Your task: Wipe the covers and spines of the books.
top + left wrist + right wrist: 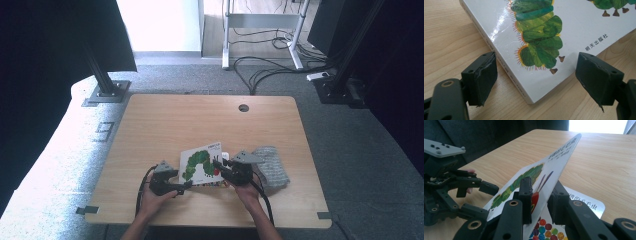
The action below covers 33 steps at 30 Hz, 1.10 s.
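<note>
The left gripper (181,188) rests at the near left corner of the picture book (202,165), which lies on the wooden table (165,125) near the front edge, between the two hands. In the left gripper view its jaws stand wide apart, one on each side of the book's corner (531,101), and neither pad presses on anything. It holds nothing.

The book is a thin board-type volume with a glossy white cover (574,30) that bears a green caterpillar (537,37). The gloss suggests a slippery surface; pads should bear flat on the cover, not on its edge. The cover appears stiff: in the right gripper view it stands tilted up as one flat panel without sagging. The load is judged light.

The right gripper (218,165) is closed on the front cover (549,170) near its lower right edge, one jaw on the printed face and one behind. The cover is raised off the page with coloured dots (546,230). The best hold is judged to be near the free edge, away from the spine, so that the hinge turns freely. A grey cloth (271,165) lies on the table just right of the book.
</note>
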Tool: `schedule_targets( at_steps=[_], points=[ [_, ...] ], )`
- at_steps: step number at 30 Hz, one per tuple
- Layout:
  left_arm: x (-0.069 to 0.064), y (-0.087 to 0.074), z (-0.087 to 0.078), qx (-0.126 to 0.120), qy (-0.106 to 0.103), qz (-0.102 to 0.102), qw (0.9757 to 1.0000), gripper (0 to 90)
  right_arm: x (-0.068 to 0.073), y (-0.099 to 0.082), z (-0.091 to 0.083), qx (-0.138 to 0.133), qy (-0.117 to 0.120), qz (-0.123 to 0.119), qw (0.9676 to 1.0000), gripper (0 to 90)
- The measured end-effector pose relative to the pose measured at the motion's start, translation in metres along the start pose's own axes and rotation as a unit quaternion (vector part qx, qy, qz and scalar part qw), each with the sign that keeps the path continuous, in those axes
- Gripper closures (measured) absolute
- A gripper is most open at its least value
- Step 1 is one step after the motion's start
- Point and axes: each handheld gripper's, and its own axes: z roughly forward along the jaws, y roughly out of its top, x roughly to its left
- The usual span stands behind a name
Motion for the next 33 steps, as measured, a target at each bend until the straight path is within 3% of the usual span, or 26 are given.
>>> schedule_targets(
  at_steps=[19, 33],
  points=[
    [0.001, -0.001, 0.002, 0.011, -0.011, 0.006, 0.9999, 17.5, 0.003, -0.004, -0.012, 0.009, 0.021, -0.015, 0.9996, 75.9],
    [0.003, 0.001, 0.007, 0.016, -0.021, 0.012, 0.9996, 17.5, 0.003, -0.008, -0.017, 0.017, 0.015, -0.029, 0.9993, 75.8]
  ],
)
